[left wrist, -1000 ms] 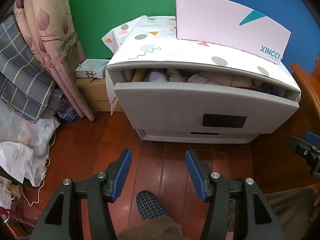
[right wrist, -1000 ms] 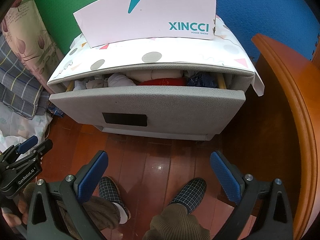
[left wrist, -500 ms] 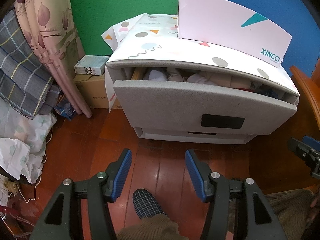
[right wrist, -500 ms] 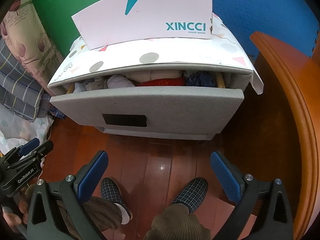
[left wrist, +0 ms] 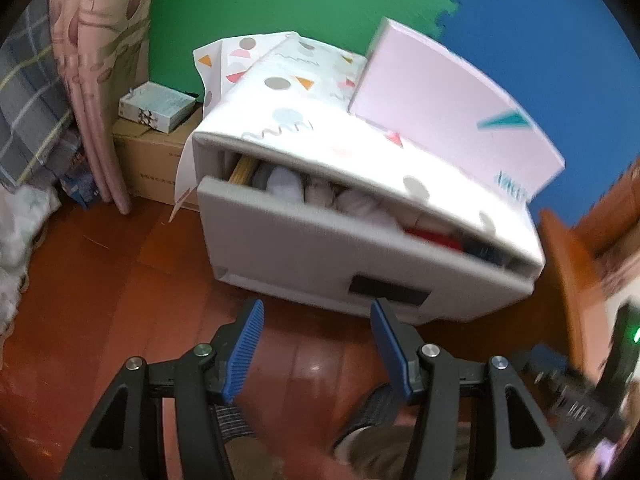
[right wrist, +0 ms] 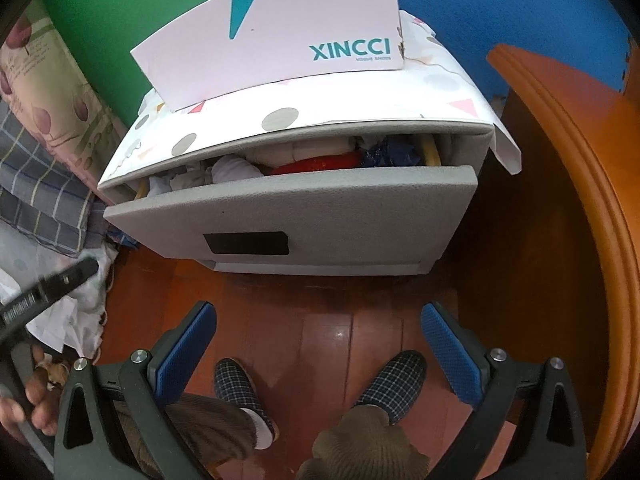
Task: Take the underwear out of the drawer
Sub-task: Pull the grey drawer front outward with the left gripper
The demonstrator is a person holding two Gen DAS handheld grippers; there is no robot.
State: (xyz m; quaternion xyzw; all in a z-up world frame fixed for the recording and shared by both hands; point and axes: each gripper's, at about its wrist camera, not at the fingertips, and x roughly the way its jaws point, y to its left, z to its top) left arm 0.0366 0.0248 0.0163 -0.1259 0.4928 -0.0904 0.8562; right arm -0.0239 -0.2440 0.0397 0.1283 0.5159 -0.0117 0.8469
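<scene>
Both claws, left claw [left wrist: 316, 346] and right claw [right wrist: 318, 354], gaped empty above floor. Underwear [right wrist: 236, 168], seemingly white bundle, sat in half-open drawer [right wrist: 304, 216]. Risk: narrow gap snagging claw, grabbing neighbouring garment.

Grey drawer [right wrist: 320, 216] stands ajar, crammed with rolled underwear [right wrist: 316, 162] (white, red, navy).

1. Reddish wooden floor [right wrist: 332, 312], glossy planks, carries everything here.
2. Grey drawer cabinet [right wrist: 360, 216] stands right on it, top drawer pulled partway out.
3. Left of the cabinet a brown cardboard box [left wrist: 152, 160] sits on the floor against the green wall.
4. Two plaid slippers [right wrist: 236, 384] planted on the planks, near the cabinet.
5. Crumpled white cloth [right wrist: 76, 320] heaped on the floor at the left.
</scene>
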